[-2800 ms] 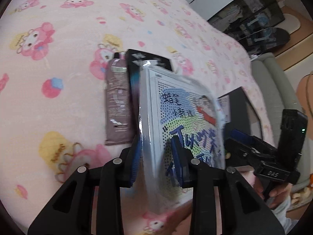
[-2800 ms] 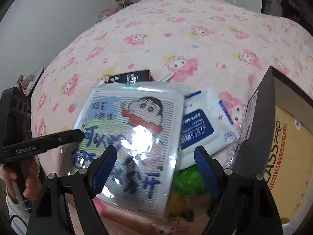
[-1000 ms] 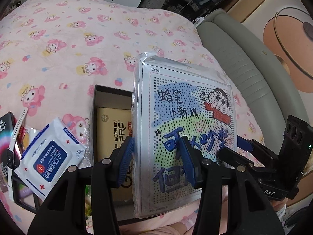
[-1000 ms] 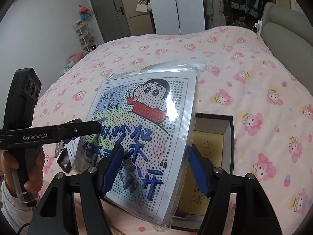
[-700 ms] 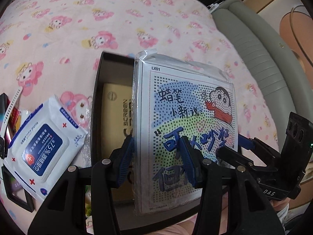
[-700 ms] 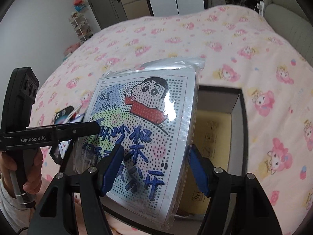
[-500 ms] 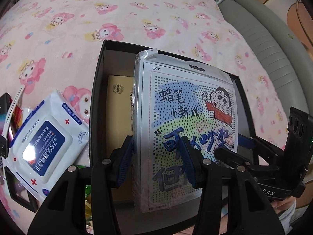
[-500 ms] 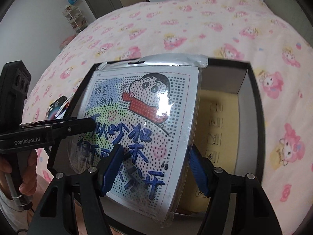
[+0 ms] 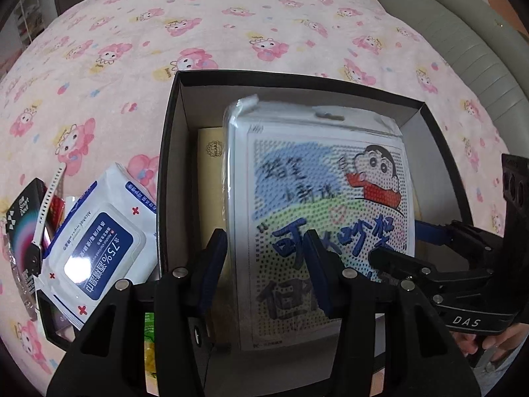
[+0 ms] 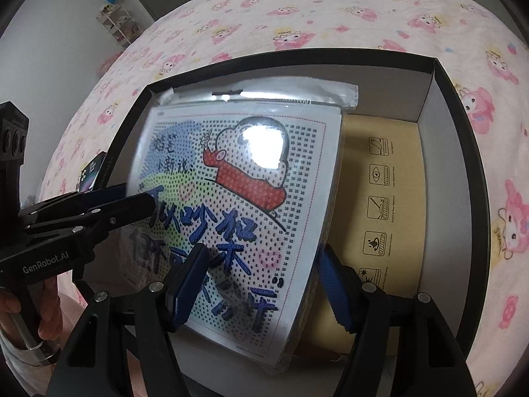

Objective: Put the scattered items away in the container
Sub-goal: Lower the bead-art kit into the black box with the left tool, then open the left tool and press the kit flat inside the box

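A flat plastic-wrapped cartoon bead kit (image 9: 324, 198) hangs inside the open black box (image 9: 168, 139). My left gripper (image 9: 267, 264) is shut on its lower left edge. My right gripper (image 10: 261, 284) is shut on its lower right part; the kit (image 10: 241, 205) shows large in the right wrist view. The box (image 10: 463, 152) holds a tan screen-protector package (image 10: 380, 218) on its floor, under the kit. The kit is tilted, its lower edge near the box's front wall.
Left of the box on the pink bedspread (image 9: 231, 26) lie a white wet-wipes pack (image 9: 99, 244), a small black carton (image 9: 23, 221) and a white strap (image 9: 46, 211). A green packet (image 9: 150, 347) shows below. A grey headboard (image 9: 463, 43) stands to the right.
Both grippers have carried the kit from over the bed to above the box and lowered it into the box. The kit now sits lower, inside the walls.
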`<state>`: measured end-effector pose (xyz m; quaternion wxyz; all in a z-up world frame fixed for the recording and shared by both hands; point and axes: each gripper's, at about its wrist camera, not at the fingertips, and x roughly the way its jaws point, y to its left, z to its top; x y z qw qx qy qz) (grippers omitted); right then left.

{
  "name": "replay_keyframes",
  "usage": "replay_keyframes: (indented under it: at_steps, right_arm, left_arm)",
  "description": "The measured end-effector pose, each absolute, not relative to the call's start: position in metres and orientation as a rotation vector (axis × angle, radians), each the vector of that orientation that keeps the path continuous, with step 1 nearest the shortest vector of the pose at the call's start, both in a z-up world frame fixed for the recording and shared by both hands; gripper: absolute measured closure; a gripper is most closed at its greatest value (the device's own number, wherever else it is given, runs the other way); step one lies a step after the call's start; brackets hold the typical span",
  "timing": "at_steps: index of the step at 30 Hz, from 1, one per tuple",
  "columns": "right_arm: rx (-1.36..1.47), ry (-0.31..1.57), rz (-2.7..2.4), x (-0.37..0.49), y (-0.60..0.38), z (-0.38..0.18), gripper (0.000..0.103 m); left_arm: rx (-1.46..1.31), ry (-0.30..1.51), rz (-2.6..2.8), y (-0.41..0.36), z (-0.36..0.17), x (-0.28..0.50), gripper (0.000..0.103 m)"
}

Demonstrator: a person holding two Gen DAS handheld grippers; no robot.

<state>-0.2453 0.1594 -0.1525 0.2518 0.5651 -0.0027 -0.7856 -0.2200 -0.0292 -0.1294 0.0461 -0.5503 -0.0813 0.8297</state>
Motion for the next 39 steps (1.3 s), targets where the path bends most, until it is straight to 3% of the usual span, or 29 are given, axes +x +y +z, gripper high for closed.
replay_keyframes:
  at_steps: [8, 13, 22, 24, 27, 31, 33, 39]
  right_arm:
    - [1.456, 0.010, -2.273, -0.245, 0.175, -0.132, 0.039]
    - [1.484, 0.292, -2.433, -0.246, 0.173, -0.131, 0.039]
    - [1.549, 0.559, -2.357, -0.240, 0.151, -0.152, 0.037]
    - [1.546, 0.519, -2.324, -0.240, 0.147, -0.151, 0.037]
    - [1.580, 0.318, -2.187, -0.243, 0.143, -0.154, 0.037]
    - [1.511, 0.357, -2.239, -0.236, 0.146, -0.141, 0.037]
    - [1.479, 0.355, -2.321, -0.234, 0.159, -0.128, 0.037]
    - [1.465, 0.229, -2.420, -0.237, 0.197, -0.107, 0.037]
  left_arm:
    - [-1.656, -0.283, 2.529, -0.031, -0.128, -0.219, 0.055]
    - [-1.617, -0.299, 2.514, -0.028, -0.124, -0.217, 0.054]
    - [-1.635, -0.291, 2.481, -0.022, -0.127, -0.217, 0.054]
    - [-1.638, -0.289, 2.478, -0.022, -0.127, -0.217, 0.054]
    - [-1.647, -0.291, 2.479, -0.022, -0.129, -0.218, 0.054]
    - [-1.649, -0.277, 2.475, -0.020, -0.130, -0.218, 0.053]
    - [-1.645, -0.248, 2.467, -0.015, -0.130, -0.218, 0.046]
    - [-1.612, -0.131, 2.363, 0.022, -0.124, -0.218, 0.043]
